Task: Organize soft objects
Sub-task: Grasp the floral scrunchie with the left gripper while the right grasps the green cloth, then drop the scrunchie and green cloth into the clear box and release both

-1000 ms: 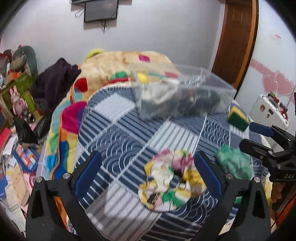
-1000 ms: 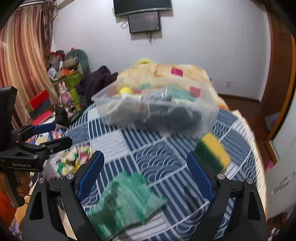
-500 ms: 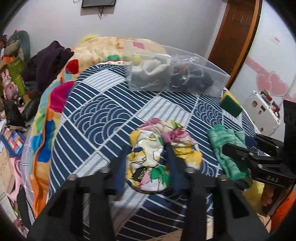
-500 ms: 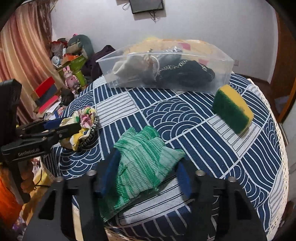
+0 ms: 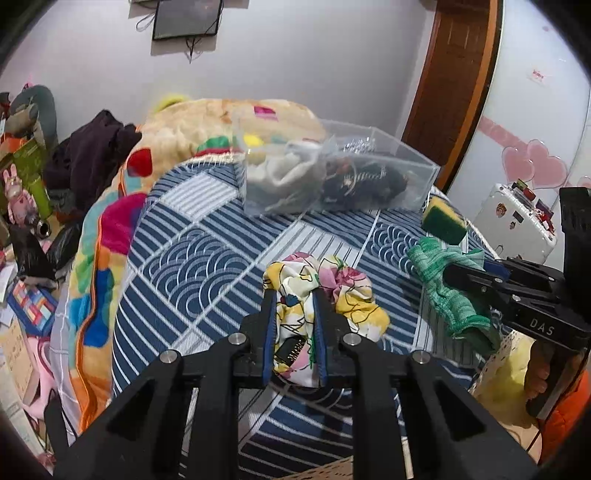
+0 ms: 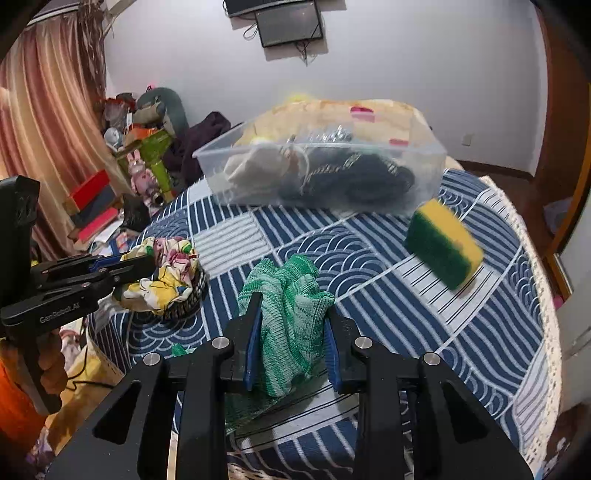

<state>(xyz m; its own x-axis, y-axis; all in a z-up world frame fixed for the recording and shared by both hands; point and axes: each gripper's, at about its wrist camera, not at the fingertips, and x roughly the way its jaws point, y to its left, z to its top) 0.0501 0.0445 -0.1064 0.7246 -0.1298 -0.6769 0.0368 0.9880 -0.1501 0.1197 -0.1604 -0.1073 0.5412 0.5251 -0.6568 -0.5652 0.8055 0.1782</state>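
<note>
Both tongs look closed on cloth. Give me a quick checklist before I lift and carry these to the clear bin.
1. Left tongs gripping floral fabric bundle: ok, cloth pinched between the fingers.
2. Right tongs gripping green knit cloth: ok, cloth bunched between the fingers.
3. Clear bin open on top: ok, no lid visible.
4. Room in the bin: cannot tell, already holds white and black items.
5. Sponge off the carry path: ok, sits right of the bin.
6. Both cloths free of the bedspread: cannot tell.

White walls [image 6: 406, 55]; wall-mounted screen [image 6: 290, 22]; striped curtain [image 6: 44, 110] left; brown wooden door [image 5: 454, 81] right.
</note>
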